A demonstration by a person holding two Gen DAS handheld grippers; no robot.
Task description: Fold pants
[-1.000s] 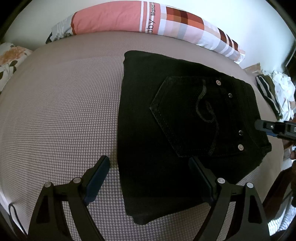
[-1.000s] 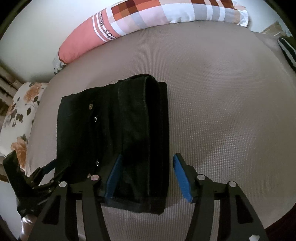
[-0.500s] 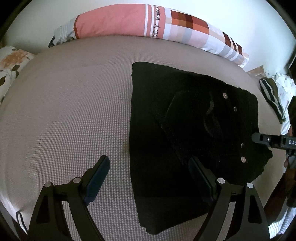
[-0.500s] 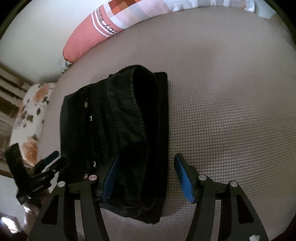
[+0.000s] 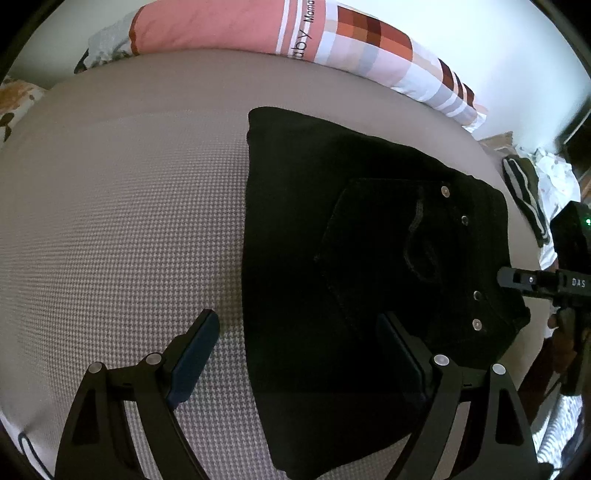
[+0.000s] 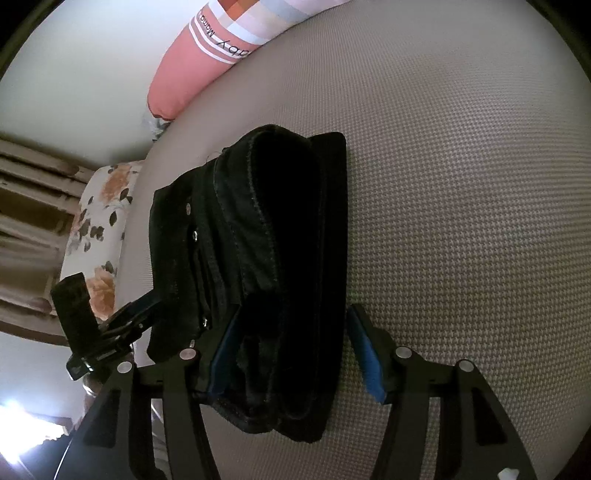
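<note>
Bed bare on both sides of the folded pants. Long pillow lines the far edge; clothes pile lies off to the right.

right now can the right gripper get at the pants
Probably yes. The right gripper is open with the folded pants end between its fingers, right pad still clear of the cloth, nothing else on the bed blocking.
</note>
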